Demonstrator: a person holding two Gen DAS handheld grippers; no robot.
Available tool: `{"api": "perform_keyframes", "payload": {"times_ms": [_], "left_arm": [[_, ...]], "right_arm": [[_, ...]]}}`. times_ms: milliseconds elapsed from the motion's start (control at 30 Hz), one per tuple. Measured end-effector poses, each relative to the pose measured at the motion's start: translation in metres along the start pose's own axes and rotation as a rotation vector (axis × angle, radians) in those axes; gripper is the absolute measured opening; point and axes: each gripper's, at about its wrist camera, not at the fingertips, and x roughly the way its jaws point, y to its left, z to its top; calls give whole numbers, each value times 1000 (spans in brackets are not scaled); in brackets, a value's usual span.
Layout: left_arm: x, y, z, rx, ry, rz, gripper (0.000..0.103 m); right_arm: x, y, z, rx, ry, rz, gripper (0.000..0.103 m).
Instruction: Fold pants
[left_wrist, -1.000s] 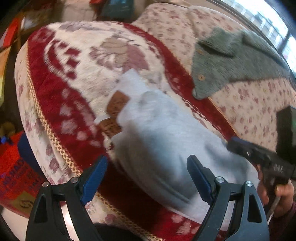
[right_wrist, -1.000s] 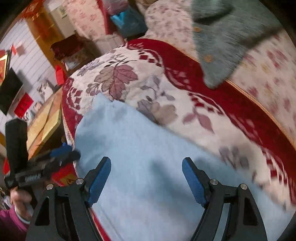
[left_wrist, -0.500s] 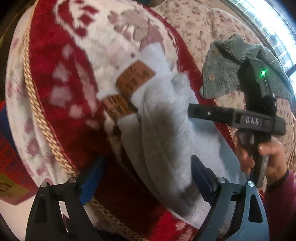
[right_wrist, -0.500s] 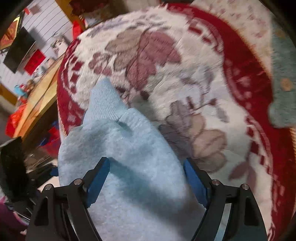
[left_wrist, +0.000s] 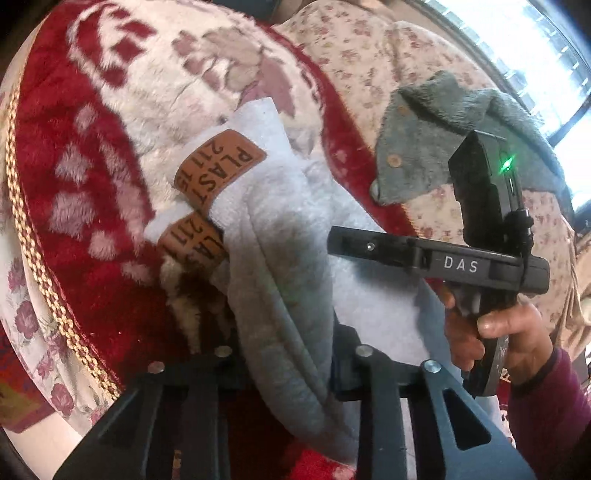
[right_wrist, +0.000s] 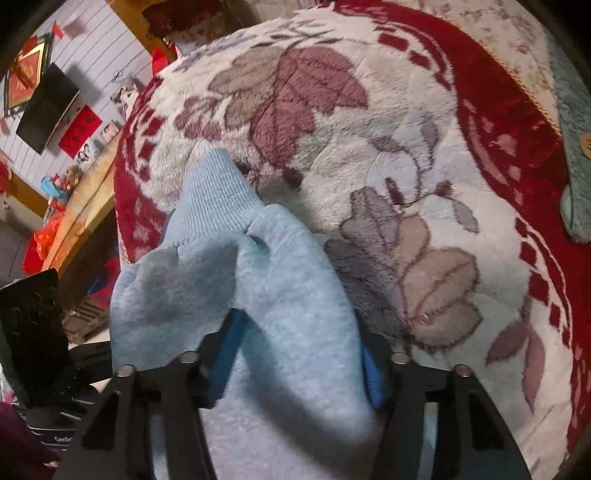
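In the left wrist view one pair of pale grey fleece pants (left_wrist: 280, 280) is lying bunched on a red and cream floral blanket (left_wrist: 92, 155) covering a bed or sofa. The left tongs (left_wrist: 291, 369) have just been closing and are now pinching a thick fold of the pants at 6 o'clock, the fabric filling the gap between the two arms. Two brown patches (left_wrist: 219, 173) are showing on the pants at 10 o'clock, one above the other; the upper one is reading "PLAST 211 15", the lower only partly legible. At 3 o'clock one hand (left_wrist: 495, 332) in a maroon sleeve is gripping the right tongs' handle (left_wrist: 436, 260), marked "DAS", with one green light glowing on the unit above it. One grey-green knitted garment (left_wrist: 436, 147) with two visible buttons is lying at 1 o'clock, near a bright window (left_wrist: 532, 48) at the upper right.

In the right wrist view the right tongs (right_wrist: 299, 354) have also just been closing and are clamping a wide bunch of the pants (right_wrist: 258, 295) at 6 o'clock, blue pads pressing in from both sides. A ribbed cuff is pointing toward 11 o'clock over the blanket's leaf pattern (right_wrist: 369, 147). At 9 to 10 o'clock a white panelled wall is carrying one dark screen (right_wrist: 48, 107) and red paper decorations (right_wrist: 79, 131).
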Motion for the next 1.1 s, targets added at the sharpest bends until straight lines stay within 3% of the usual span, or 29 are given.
{"api": "perform_keyframes", "payload": {"times_ms": [167, 233, 267, 500, 600, 733, 900, 1100], "left_arm": [[-20, -25, 6, 83, -62, -22, 23], [-29, -39, 7, 131, -91, -29, 23], [-33, -45, 7, 150, -101, -38, 23], [-46, -72, 4, 217, -131, -76, 22], [-50, -82, 2, 245, -139, -78, 22], [-51, -87, 2, 255, -138, -65, 22], [-50, -73, -1, 237, -130, -26, 22], [-33, -34, -1, 148, -82, 2, 22]], "right_arm": [[-27, 6, -1, 25, -49, 5, 57], [-43, 5, -2, 49, -82, -7, 75], [-52, 6, -3, 57, -101, -28, 79], [-125, -16, -37, 174, -227, -1, 81], [-129, -16, -49, 196, -212, 30, 81], [-126, -3, -58, 125, -199, -5, 81], [-117, -7, -42, 129, -212, 58, 87], [-76, -2, -17, 63, -79, -43, 88]]}}
